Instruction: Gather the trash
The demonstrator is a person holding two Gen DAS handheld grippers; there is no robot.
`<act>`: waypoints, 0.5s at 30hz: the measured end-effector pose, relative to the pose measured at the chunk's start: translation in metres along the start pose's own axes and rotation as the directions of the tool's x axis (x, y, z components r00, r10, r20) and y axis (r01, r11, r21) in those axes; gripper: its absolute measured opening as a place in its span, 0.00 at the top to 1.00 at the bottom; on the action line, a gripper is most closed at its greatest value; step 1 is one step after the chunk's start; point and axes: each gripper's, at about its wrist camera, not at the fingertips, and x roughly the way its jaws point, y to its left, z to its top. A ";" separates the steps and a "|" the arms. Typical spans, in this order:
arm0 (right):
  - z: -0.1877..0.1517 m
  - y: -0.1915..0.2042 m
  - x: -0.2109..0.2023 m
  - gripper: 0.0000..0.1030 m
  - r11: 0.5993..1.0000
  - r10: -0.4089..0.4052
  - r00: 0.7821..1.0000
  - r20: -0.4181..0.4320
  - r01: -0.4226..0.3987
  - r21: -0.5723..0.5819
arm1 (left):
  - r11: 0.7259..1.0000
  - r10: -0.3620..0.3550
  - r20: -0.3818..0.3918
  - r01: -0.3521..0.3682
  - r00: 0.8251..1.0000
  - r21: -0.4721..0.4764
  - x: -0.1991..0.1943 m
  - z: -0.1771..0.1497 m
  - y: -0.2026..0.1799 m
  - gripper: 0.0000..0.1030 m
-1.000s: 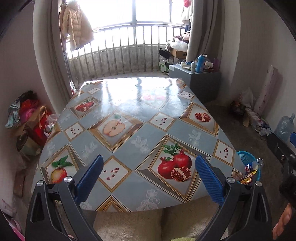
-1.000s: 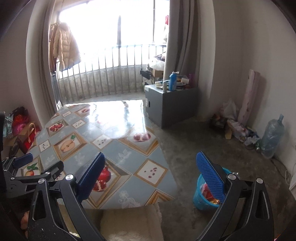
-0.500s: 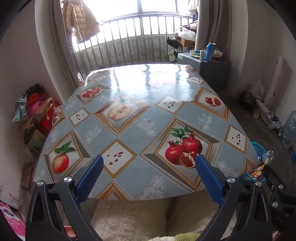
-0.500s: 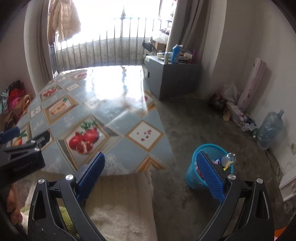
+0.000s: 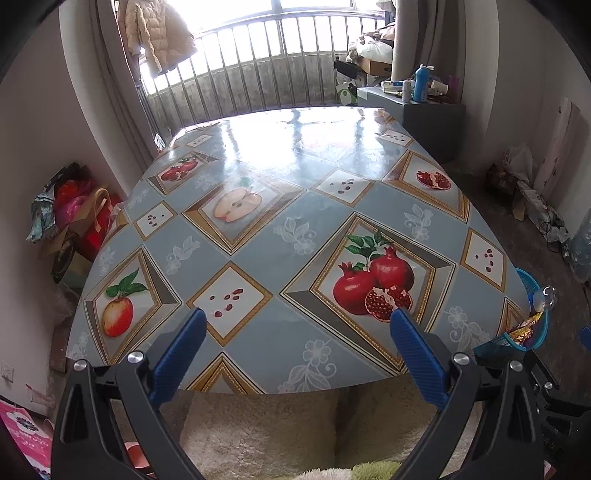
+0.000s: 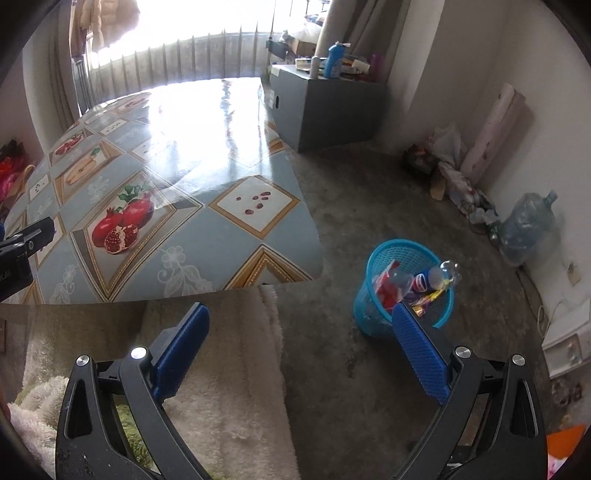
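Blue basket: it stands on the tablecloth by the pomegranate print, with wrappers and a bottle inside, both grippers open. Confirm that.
Not quite. The blue basket stands on the concrete floor beside the table, not on it, as the right wrist view shows. It does hold wrappers and a bottle, and the left gripper and right gripper are both open.

A lived-in room of a home.
A fruit-print table (image 5: 295, 229), a coat (image 5: 159, 33) on the balcony railing, a grey cabinet (image 6: 325, 107), clutter along the walls.
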 end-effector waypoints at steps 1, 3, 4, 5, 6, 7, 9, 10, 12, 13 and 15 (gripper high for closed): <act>0.001 -0.001 0.000 0.08 1.000 -0.002 1.000 -0.002 0.002 0.001 | 1.000 0.000 -0.001 0.000 1.000 0.002 0.001 0.000 0.000 0.05; 0.002 -0.003 0.002 0.08 1.000 -0.007 1.000 -0.005 0.007 0.003 | 1.000 -0.002 -0.004 0.002 1.000 0.004 0.002 0.000 -0.002 0.05; 0.003 -0.004 0.002 0.08 1.000 -0.011 1.000 -0.006 0.011 0.003 | 1.000 -0.002 -0.005 0.002 1.000 0.007 0.002 0.000 -0.003 0.05; 0.003 -0.004 0.002 0.08 1.000 -0.014 1.000 -0.006 0.014 0.004 | 1.000 -0.003 -0.007 0.003 1.000 0.010 0.003 0.001 -0.003 0.05; 0.003 -0.006 0.003 0.08 1.000 -0.017 1.000 -0.007 0.017 0.006 | 1.000 -0.005 -0.009 0.005 1.000 0.015 0.003 0.001 -0.005 0.05; 0.003 -0.007 0.003 0.08 1.000 -0.019 1.000 -0.009 0.019 0.010 | 1.000 -0.007 -0.011 0.007 1.000 0.019 0.004 0.001 -0.006 0.05; 0.002 -0.009 0.004 0.08 1.000 -0.023 1.000 -0.013 0.023 0.015 | 1.000 -0.011 -0.013 0.011 1.000 0.027 0.004 0.001 -0.008 0.05; 0.001 -0.009 0.003 0.08 1.000 -0.026 1.000 -0.014 0.026 0.018 | 0.999 -0.012 -0.014 0.012 1.000 0.029 0.004 0.000 -0.009 0.05; 0.001 -0.010 0.003 0.08 0.999 -0.029 0.999 -0.016 0.029 0.022 | 0.999 -0.016 -0.016 0.016 1.000 0.035 0.004 0.001 -0.010 0.05; 0.001 -0.011 0.003 0.08 0.999 -0.029 0.999 -0.016 0.030 0.023 | 0.999 -0.017 -0.017 0.018 1.000 0.037 0.003 0.000 -0.011 0.05; 0.000 -0.011 0.003 0.08 0.999 -0.032 0.999 -0.016 0.032 0.025 | 0.999 -0.020 -0.017 0.020 1.000 0.040 0.003 0.000 -0.012 0.05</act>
